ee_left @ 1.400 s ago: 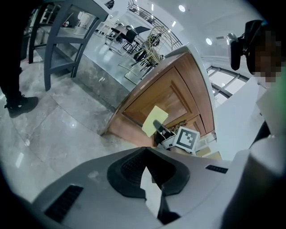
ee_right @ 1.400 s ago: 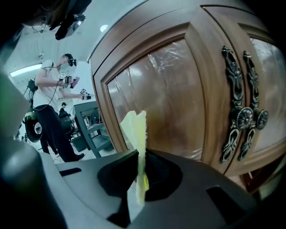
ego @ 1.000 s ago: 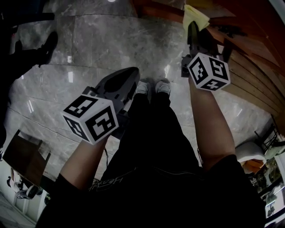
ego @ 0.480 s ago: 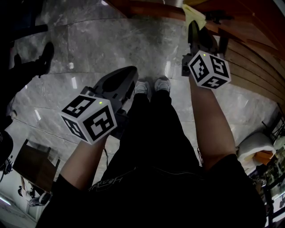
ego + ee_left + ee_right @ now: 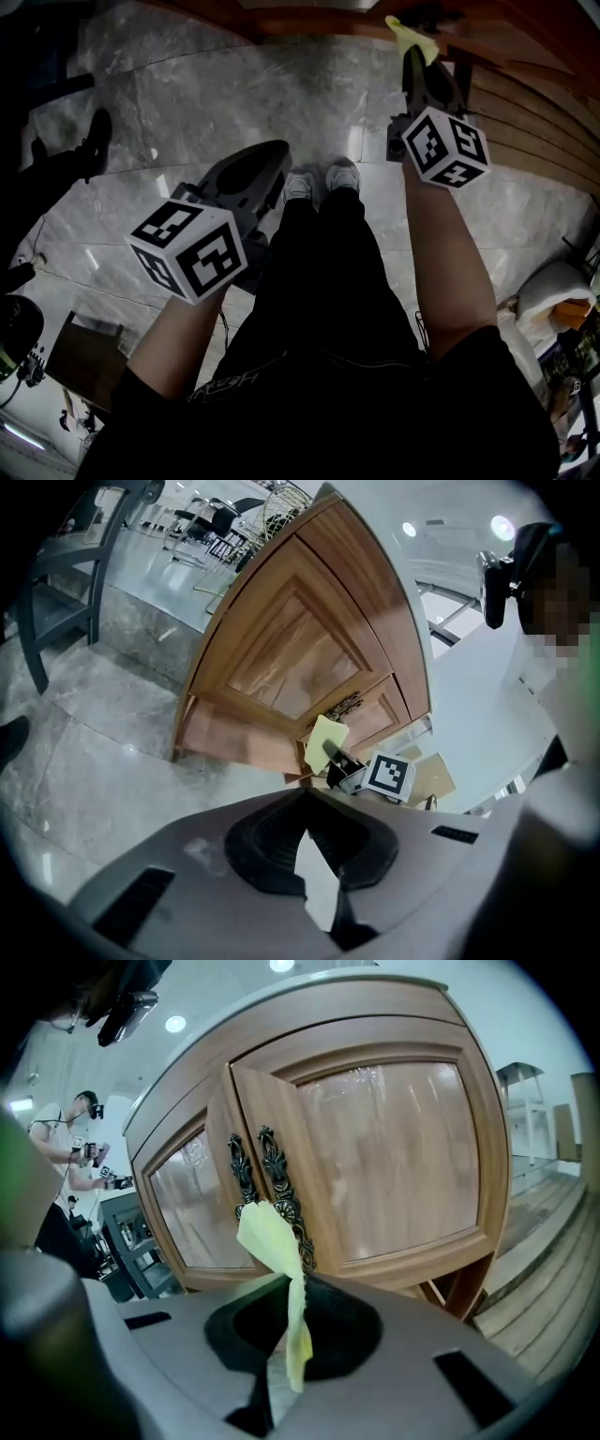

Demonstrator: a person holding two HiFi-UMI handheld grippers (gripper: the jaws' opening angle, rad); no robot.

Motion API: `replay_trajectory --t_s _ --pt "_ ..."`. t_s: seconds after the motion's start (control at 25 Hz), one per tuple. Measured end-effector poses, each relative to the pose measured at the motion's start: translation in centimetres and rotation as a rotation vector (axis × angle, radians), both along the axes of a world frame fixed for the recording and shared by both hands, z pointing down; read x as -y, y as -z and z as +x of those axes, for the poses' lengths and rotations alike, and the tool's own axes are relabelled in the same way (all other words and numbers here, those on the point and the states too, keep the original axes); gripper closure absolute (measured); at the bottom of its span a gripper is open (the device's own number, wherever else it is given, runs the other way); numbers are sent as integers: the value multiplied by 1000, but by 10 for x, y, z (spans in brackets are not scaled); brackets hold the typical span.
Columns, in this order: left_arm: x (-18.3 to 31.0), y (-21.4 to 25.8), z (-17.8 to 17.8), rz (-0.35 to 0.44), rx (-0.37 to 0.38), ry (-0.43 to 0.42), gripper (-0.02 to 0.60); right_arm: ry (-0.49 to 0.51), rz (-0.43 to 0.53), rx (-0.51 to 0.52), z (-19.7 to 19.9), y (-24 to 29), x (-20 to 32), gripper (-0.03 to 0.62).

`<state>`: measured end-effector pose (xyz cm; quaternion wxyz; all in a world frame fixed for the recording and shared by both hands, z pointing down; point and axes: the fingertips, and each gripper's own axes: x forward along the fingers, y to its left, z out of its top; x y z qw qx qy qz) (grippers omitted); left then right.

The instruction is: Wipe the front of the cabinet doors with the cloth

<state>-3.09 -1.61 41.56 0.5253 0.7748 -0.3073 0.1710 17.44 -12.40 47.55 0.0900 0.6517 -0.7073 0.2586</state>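
Note:
A wooden cabinet (image 5: 375,1138) with two glass-panelled doors and dark ornate handles (image 5: 281,1185) fills the right gripper view, a short way ahead of the jaws. My right gripper (image 5: 281,1288) is shut on a pale yellow cloth (image 5: 270,1237) that sticks up past its tips, in front of the handles. In the head view the right gripper (image 5: 410,54) points at the cabinet base (image 5: 487,56), the cloth (image 5: 409,34) at its tip. My left gripper (image 5: 275,152) hangs low over the floor, jaws together and empty. The left gripper view shows the cabinet (image 5: 291,658) and cloth (image 5: 323,741) from the side.
Grey marble floor (image 5: 225,84) lies under me, with my legs and white shoes (image 5: 322,180) between the grippers. Another person's dark shoe (image 5: 97,131) is at the left. A dark chair (image 5: 56,583) stands left of the cabinet. Wooden planks (image 5: 553,1241) run along the right.
The right gripper with the cloth has edged slightly forward towards the cabinet. The head view has tilted a little. The left gripper has stayed where it was.

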Motion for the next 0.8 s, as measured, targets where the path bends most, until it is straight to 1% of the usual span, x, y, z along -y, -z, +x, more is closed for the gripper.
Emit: replay_trajectory --t_s 0.2,0.36,0.52,0.64,0.72,0.8 --pt "-4 9 5 20 -8 -57 575 -14 -12 -18 4 13 -24 553" --pt "-2 31 6 52 -22 -79 575 21 -51 15 -4 39 -59 553" --pt "-3 67 8 95 -43 -87 575 94 -75 48 -17 89 -99 553" --pt "-8 100 14 141 -66 -104 575 133 -80 147 -27 137 -124 553" --pt "-16 126 18 189 -78 -135 575 200 -63 176 -40 173 -140 553" --pt "-29 155 23 248 -86 -168 575 303 -34 172 -56 213 -160 553"
